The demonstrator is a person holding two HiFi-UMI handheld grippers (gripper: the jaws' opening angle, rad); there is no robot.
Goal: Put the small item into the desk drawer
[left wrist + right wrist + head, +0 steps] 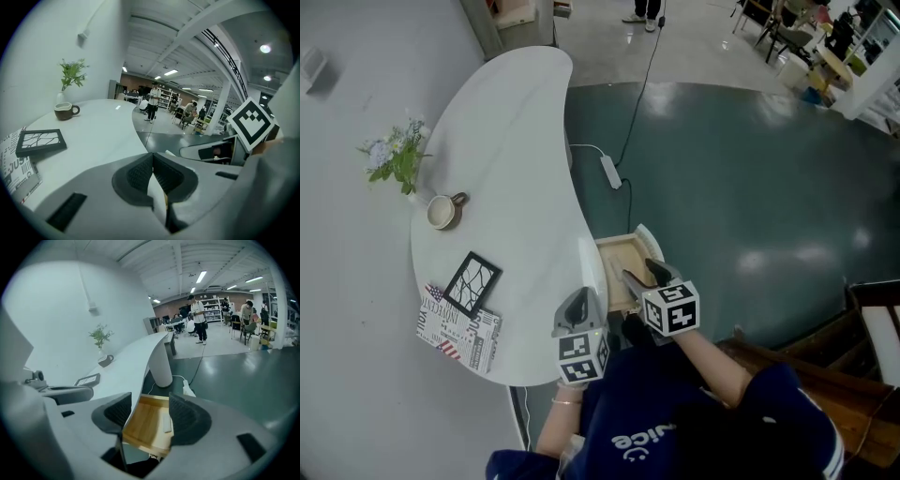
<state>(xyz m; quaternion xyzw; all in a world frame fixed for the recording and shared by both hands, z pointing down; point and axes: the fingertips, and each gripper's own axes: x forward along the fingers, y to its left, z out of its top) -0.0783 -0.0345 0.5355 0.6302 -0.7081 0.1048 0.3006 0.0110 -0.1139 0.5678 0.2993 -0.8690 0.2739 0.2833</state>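
A white curved desk [516, 141] stands on a dark green floor in an open office; at its far left sit a small plant [397, 159] and a mug [442, 211], with a black picture frame [472, 283] nearer. The wooden drawer [145, 423] hangs open at the desk's near right edge; the small white item [167, 423] lies inside, toward its right wall. The right gripper [147, 411] hovers above the drawer, jaws wide apart and empty; the left gripper [152, 161] sits over the desktop's near edge, jaws closed together on nothing.
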